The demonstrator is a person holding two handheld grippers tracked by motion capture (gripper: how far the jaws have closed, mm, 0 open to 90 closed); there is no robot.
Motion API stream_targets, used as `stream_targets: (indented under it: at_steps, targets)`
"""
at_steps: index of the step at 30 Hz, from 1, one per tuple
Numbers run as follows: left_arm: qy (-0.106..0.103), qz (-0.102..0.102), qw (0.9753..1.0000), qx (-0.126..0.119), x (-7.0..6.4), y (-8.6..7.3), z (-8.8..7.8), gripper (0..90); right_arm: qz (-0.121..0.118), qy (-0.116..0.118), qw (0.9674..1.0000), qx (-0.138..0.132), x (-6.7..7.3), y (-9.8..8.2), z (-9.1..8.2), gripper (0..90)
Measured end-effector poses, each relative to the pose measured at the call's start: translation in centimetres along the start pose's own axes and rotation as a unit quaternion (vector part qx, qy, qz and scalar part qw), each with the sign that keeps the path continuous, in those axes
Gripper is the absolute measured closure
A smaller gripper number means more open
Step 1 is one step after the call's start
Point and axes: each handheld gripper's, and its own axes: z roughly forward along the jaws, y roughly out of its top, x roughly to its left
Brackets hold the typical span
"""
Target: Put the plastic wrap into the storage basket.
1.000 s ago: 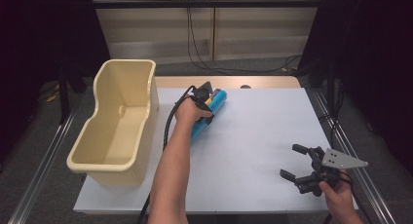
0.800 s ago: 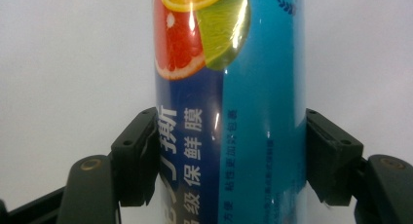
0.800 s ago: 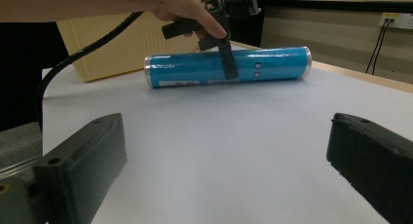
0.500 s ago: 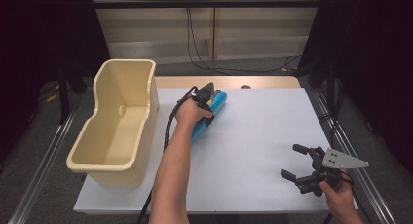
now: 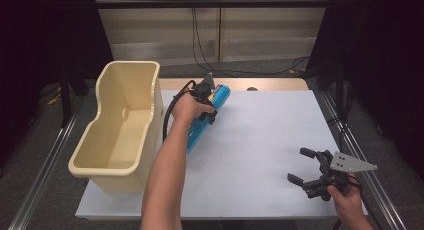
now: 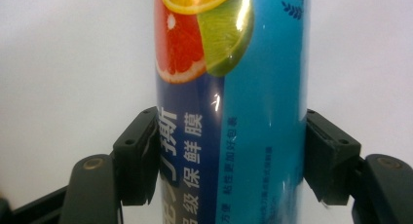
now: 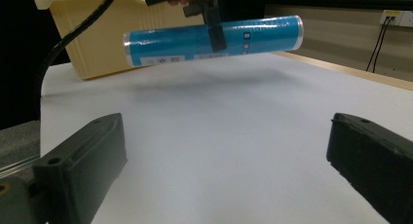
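Blue, glossy, shrink-wrapped: a long cling-film roll (image 5: 207, 117), clamped across its width by the left gripper (image 5: 206, 97), both black pads pressed flat against the round sides. Held clear of the table (image 5: 270, 140) near the far edge, just beside the right wall of the cream plastic bin (image 5: 125, 125), with a soft shadow on the white top underneath in the right gripper view. Tilted slightly there, the end towards the bin a little lower.

Probably light for its length and stiff, going by a rigid tube shape with no sag at either end. Slick film skin, so likely to slip or spin in the pads if swung fast. Grip set a little off the middle, towards the far end, so some droop of the longer near end to be expected; a hold nearer the middle likely steadier. Not fragile, though hard squeezing could dent the tube.

Label printed with grapefruit, orange and lime slices, plus white Chinese characters down the side, among them 保鲜膜; smaller lines beside them too fine to read.

Right gripper (image 5: 312, 172) near the front right corner, jaws spread wide, nothing between them.
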Motion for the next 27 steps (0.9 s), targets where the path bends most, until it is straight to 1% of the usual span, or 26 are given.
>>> stream_targets:
  at_steps: [2, 4, 6, 8, 12, 15, 19, 21, 22, 25, 27]
  targets:
    - [0.005, 0.004, 1.0000, -0.001, -0.3, 0.0, -1.1, 32.3, 0.001, 0.000, 1.0000, -0.002, 0.0, 0.0, 0.0, 0.6]
    - [0.003, -0.003, 1.0000, -0.004, -0.5, 0.0, -2.2, 32.3, 0.001, 0.000, 1.0000, -0.002, 0.1, 0.0, 0.0, 0.6]
    - [-0.001, -0.006, 0.9999, -0.011, -0.8, 0.0, -3.3, 32.3, 0.002, -0.001, 1.0000, -0.002, 0.0, 0.0, 0.0, 0.6]
    - [-0.003, -0.005, 0.9999, -0.016, -1.0, 0.0, -4.5, 32.3, 0.003, -0.001, 1.0000, -0.002, 0.1, 0.0, 0.0, 0.6]
    - [-0.005, -0.009, 0.9999, -0.012, -1.5, 0.0, -6.8, 32.3, 0.003, -0.001, 1.0000, -0.002, 0.1, 0.0, 0.0, 0.6]
    - [0.002, -0.008, 0.9998, -0.015, -1.9, -0.1, -8.5, 32.3, 0.002, 0.000, 1.0000, -0.003, 0.1, 0.0, 0.0, 0.6]
    - [0.001, -0.014, 0.9995, -0.029, -1.7, -0.7, -10.6, 32.3, 0.004, -0.002, 1.0000, -0.004, 0.1, 0.0, -0.1, 0.6]
    - [0.003, -0.016, 0.9993, -0.032, -1.5, -1.1, -11.6, 32.3, 0.003, -0.002, 1.0000, -0.005, 0.1, 0.0, -0.1, 0.6]
    - [0.002, -0.021, 0.9992, -0.033, -1.4, -1.4, -12.1, 32.3, 0.003, -0.002, 1.0000, -0.005, 0.1, 0.0, -0.1, 0.6]
    - [0.011, -0.026, 0.9991, -0.031, -1.0, -2.1, -13.5, 32.3, 0.003, -0.002, 1.0000, -0.005, 0.1, 0.0, -0.1, 0.6]
    - [0.012, -0.033, 0.9987, -0.036, -0.8, -2.7, -14.5, 32.3, 0.003, -0.002, 1.0000, -0.004, 0.1, 0.1, -0.1, 0.6]
